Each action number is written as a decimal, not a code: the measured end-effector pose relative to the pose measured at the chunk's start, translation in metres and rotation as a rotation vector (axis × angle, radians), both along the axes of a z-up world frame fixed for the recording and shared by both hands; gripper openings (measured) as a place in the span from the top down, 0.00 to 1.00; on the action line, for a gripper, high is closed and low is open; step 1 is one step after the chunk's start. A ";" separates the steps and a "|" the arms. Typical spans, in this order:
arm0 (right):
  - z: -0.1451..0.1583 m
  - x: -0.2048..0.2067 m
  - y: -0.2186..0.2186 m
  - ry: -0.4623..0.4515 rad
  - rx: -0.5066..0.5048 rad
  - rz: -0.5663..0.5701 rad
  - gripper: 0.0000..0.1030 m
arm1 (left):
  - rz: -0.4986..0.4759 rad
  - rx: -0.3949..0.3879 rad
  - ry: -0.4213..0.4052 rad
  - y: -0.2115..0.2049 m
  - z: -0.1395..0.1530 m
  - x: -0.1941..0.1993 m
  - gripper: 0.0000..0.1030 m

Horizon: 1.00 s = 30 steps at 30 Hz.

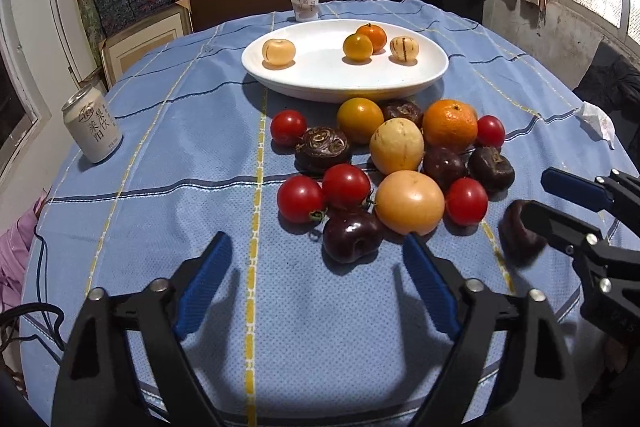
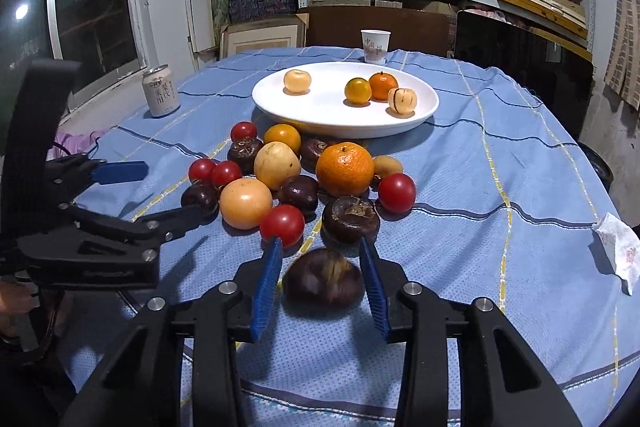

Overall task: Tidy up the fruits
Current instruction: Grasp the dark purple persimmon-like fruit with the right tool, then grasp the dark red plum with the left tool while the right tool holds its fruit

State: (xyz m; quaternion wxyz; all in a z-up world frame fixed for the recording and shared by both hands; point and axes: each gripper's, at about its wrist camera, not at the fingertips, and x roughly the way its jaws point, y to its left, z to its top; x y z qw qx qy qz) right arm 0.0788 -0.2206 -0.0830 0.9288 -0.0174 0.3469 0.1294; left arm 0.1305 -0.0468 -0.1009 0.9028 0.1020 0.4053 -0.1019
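Fruits lie in a loose heap point(image 1: 392, 163) on the blue checked tablecloth point(image 1: 160, 207), just in front of a white oval plate point(image 1: 320, 83). In the heap are glossy red cherry tomatoes point(image 1: 301, 198), a big dimpled orange mandarin point(image 1: 450, 125), smooth pale yellow round fruits point(image 1: 397, 146), a peach-coloured one point(image 1: 409, 202) and dark brown, ridged water chestnuts point(image 1: 323, 147). Four fruits already sit on the plate: a pale one at the left, two small orange ones and a cream one with dark stripes point(image 1: 404, 48).

The right gripper point(image 2: 320, 263) has its blue pads close on either side of a dark brown chestnut point(image 2: 323, 283) lying apart from the heap; it looks blurred, and whether the pads press it cannot be told. The left gripper point(image 1: 318, 251) stands wide apart over bare cloth, holding nothing, just short of a dark shiny fruit point(image 1: 352, 237)
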 end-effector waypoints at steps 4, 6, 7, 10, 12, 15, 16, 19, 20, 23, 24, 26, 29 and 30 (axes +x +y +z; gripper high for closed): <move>-0.001 0.001 0.000 0.006 0.008 0.007 0.61 | -0.004 0.000 0.045 -0.002 -0.006 0.008 0.37; -0.001 0.002 0.000 0.009 0.013 0.013 0.61 | -0.005 0.008 0.034 -0.004 -0.006 0.008 0.39; -0.001 0.001 0.000 0.011 0.015 0.014 0.61 | -0.014 0.013 0.034 -0.007 -0.006 0.008 0.45; -0.001 0.001 -0.001 0.012 0.024 0.021 0.61 | -0.051 0.013 0.026 -0.013 -0.007 0.006 0.69; -0.001 0.001 -0.002 0.012 0.030 0.019 0.61 | -0.054 0.012 0.025 -0.015 -0.007 0.005 0.69; -0.001 0.000 -0.003 0.010 0.038 0.019 0.61 | -0.055 -0.055 0.044 -0.006 -0.006 0.007 0.69; -0.001 0.000 -0.004 0.010 0.040 0.019 0.61 | -0.057 -0.079 0.051 -0.003 -0.006 0.007 0.69; -0.001 0.000 -0.005 0.012 0.046 0.019 0.61 | -0.055 -0.115 0.056 0.003 -0.006 0.006 0.69; -0.001 0.000 -0.005 0.012 0.047 0.019 0.61 | -0.055 -0.113 0.052 0.002 -0.006 0.005 0.69; -0.001 0.000 -0.005 0.015 0.049 0.019 0.61 | -0.061 -0.090 0.029 0.000 -0.004 -0.002 0.69; -0.002 0.001 -0.005 0.019 0.048 0.020 0.61 | -0.063 -0.085 0.027 -0.001 -0.004 -0.003 0.69; -0.003 0.002 -0.004 0.033 0.038 0.021 0.61 | -0.064 -0.086 0.023 0.000 -0.003 -0.006 0.69; -0.007 0.004 0.000 0.063 0.020 0.029 0.61 | -0.062 -0.092 0.034 0.002 -0.004 -0.005 0.69; -0.009 0.005 0.001 0.078 0.009 0.030 0.58 | -0.062 -0.088 0.047 0.002 -0.006 -0.004 0.69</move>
